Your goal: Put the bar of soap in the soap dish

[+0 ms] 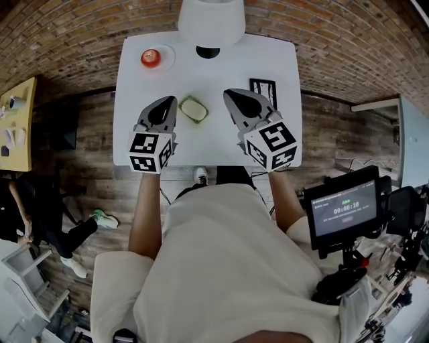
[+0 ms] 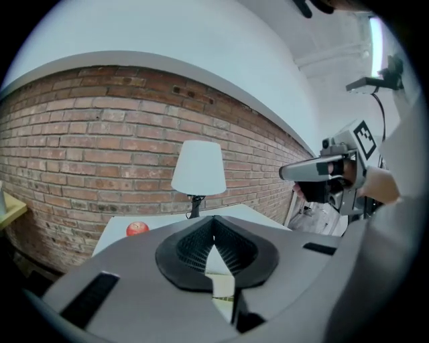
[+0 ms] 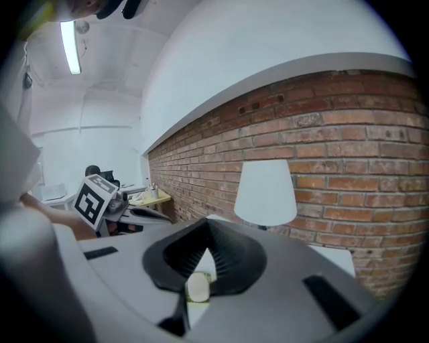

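Jaws on the left gripper (image 1: 164, 104) are pressed together with nothing in them. The right gripper (image 1: 231, 95) looks the same, tips meeting and empty (the pale lump showing through the slot in the right gripper view is the soap down on the table, not something pinched). Both are held over the near half of a white table (image 1: 134, 87).

Room, going left to right: a yellow side table (image 1: 19, 124) with some small stuff on it, a person (image 1: 40, 228) standing on the wooden floor (image 1: 87, 134), then the white table pushed up against a brick wall (image 1: 80, 33), and off to the right a screen (image 1: 343, 211) on a stand.

On the table itself, far left corner has a red apple (image 1: 150, 57) on a small plate (image 1: 167, 53). A white lamp (image 1: 210, 20) stands at the middle of the far edge. Right of centre lies a small black-framed thing (image 1: 263, 88), can't tell what it is. It's just beyond the right gripper's tips.

The soap dish (image 1: 182, 104) sits in the gap between the two grippers, just beside the left one's tips and a bit further from the right one's. The soap (image 1: 194, 109) is lying flat inside it. In the head view its long axis runs diagonally, from far-left to near-right, same as the dish.
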`<state>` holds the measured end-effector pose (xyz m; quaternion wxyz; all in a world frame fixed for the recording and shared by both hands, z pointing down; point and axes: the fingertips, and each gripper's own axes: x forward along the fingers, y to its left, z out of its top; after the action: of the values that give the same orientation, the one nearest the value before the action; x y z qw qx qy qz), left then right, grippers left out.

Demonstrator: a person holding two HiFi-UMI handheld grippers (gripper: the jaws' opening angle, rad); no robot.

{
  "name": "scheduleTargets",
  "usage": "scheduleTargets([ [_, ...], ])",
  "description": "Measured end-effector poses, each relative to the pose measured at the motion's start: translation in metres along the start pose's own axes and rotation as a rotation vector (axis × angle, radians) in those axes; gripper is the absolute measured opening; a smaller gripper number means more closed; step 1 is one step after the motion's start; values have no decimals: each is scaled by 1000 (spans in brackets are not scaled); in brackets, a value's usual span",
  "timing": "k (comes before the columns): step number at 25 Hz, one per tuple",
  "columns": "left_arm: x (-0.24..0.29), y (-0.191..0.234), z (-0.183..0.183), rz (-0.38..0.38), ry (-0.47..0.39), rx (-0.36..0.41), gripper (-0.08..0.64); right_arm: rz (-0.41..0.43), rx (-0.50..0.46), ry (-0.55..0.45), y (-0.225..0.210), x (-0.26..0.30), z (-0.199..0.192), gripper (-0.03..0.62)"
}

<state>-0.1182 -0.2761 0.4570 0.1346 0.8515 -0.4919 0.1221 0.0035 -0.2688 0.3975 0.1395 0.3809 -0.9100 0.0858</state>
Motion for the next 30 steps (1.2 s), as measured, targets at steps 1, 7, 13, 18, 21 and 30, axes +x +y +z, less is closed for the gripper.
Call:
scheduleTargets([
  [1, -4, -1, 6, 1, -8, 18, 8, 0, -5, -11, 2, -2, 5, 3],
  [7, -38, -19, 50, 1, -84, 106, 8, 10, -58, -74, 22, -23, 41, 3],
  [13, -63, -38, 101, -1, -184, 205, 8, -27, -127, -127, 28, -42, 71, 3],
  [18, -85, -53, 137, -15, -269, 251, 8, -46, -170, -181, 33, -59, 96, 3],
  [21, -103, -62, 152, 2, -320, 296, 8, -56, -193, -222, 41, -74, 113, 3],
  [30, -127, -73, 176, 39, -383, 384, 8, -74, -254, -291, 55, -90, 145, 3],
])
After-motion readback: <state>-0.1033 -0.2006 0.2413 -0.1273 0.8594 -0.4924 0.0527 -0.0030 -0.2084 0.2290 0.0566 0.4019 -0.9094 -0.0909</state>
